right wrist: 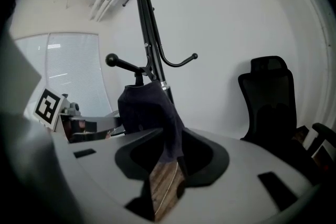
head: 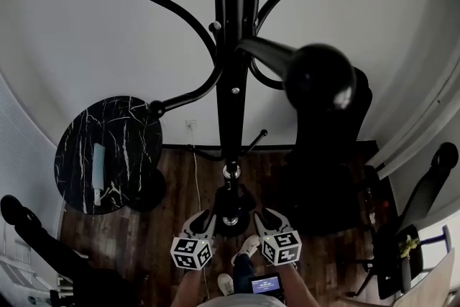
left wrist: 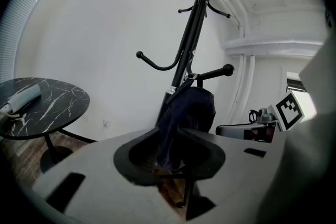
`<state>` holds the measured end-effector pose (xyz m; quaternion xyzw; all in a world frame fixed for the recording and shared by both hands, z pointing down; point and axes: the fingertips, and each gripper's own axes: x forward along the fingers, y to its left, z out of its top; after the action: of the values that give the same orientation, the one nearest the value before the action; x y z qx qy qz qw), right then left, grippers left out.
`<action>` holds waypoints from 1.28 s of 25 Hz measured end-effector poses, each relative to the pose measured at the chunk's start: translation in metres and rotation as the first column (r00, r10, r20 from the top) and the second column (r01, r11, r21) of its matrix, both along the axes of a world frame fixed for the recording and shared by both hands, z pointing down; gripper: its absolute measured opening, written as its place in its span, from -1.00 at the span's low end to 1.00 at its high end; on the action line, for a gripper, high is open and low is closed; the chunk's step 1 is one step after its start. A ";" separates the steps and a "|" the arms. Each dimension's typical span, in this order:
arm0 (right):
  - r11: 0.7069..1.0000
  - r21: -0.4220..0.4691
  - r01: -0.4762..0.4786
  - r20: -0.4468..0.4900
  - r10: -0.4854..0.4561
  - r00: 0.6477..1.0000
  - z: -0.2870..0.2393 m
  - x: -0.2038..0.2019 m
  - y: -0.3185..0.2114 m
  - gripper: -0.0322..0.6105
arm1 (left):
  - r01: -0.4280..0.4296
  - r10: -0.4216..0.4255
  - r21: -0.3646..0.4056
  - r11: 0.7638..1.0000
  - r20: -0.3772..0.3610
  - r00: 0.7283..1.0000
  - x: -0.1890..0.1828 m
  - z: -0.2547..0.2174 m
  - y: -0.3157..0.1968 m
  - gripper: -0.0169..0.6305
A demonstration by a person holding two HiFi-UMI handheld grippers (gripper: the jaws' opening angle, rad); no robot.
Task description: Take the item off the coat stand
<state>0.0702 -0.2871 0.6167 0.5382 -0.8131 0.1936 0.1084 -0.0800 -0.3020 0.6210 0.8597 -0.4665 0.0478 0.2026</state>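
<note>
Left tool and right tool point side by side at the foot of the black coat stand. Each has its jaws apart and holds nothing. Through each gap we see the dark garment, draped from a low knobbed hook beside the pole; we cannot tell whether it brushes the jaws. Each marker cube carries black-and-white square patterns, no legible words. At the head view's left stands a round black marbled worktop bearing a pale object. At its right is a black office chair, and below is the wood floor.
</note>
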 end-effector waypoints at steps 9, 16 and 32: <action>0.999 -0.008 0.048 -0.037 -0.048 0.998 0.006 -0.012 -0.026 -0.48 | -0.046 0.046 0.005 0.999 0.003 0.999 0.013 0.007 -0.014 -0.57; 0.996 0.000 0.089 -0.016 -0.089 0.996 0.007 -0.019 -0.038 -0.48 | -0.053 0.053 0.002 0.999 0.006 0.999 0.016 0.011 -0.025 -0.58; 0.991 0.023 0.131 -0.048 -0.130 0.990 -0.001 -0.030 -0.029 -0.75 | -0.121 0.121 0.010 0.993 0.001 0.993 0.020 0.006 -0.016 -0.86</action>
<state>0.0405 -0.3165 0.6158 0.4895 -0.8464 0.1628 0.1326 -0.0603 -0.3184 0.6271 0.8874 -0.4137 0.0581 0.1950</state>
